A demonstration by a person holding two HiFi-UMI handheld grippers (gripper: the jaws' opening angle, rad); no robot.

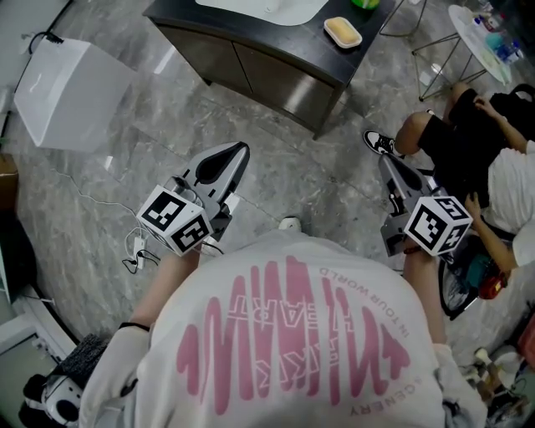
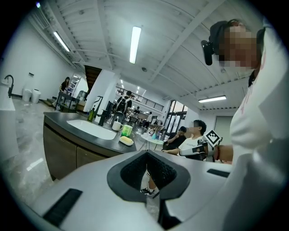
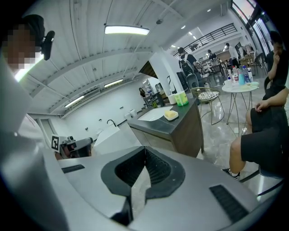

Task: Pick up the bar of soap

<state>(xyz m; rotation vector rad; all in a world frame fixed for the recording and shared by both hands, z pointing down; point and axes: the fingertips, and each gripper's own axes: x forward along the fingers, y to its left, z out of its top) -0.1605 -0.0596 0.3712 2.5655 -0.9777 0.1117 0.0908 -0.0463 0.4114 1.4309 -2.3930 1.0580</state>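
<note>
A large open-plan indoor hall, closer to a showroom or shared workspace than a home. A dark bench (image 1: 305,46) with an inset white sink (image 1: 267,8) stands free on a grey marble-look floor (image 1: 276,159). Above the bench runs a ribbed white ceiling with strip lights (image 2: 135,43). Beyond the bench a mezzanine railing (image 3: 212,35) shows, with people standing below. Right of the bench, a round white table (image 3: 235,88) carries bottles, and a seated person (image 1: 451,142) is close by

Grey marble floor (image 1: 322,171), dark sink counter (image 1: 305,48)
</note>
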